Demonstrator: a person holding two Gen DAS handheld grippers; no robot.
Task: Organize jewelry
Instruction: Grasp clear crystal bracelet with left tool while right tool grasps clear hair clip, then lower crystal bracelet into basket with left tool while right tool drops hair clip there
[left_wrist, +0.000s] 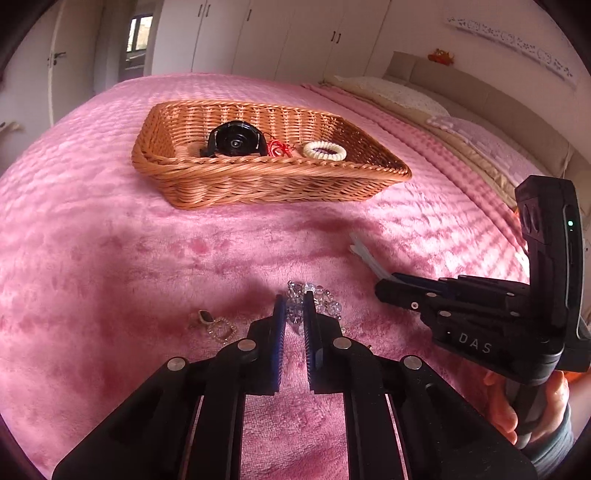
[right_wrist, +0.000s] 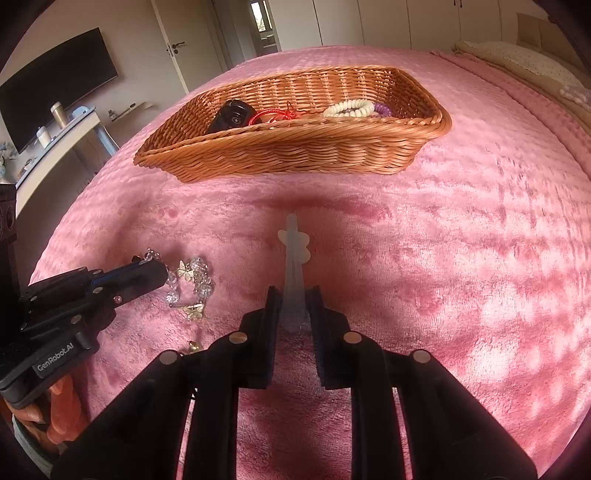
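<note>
A pink blanket (left_wrist: 110, 258) is covering the bed, with a wicker basket (left_wrist: 258, 184) sitting on it, holding a black watch (left_wrist: 236, 142) and a white bead bracelet (left_wrist: 325, 150). The left gripper (left_wrist: 295, 306) is clamping a crystal bracelet (left_wrist: 325, 302) lying on the blanket; nearby, the right gripper (right_wrist: 293, 295) is pinching a translucent hair clip (right_wrist: 293, 258).

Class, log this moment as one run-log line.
left claw: shut on crystal bracelet | right claw: around white hair clip | basket: beyond
</note>
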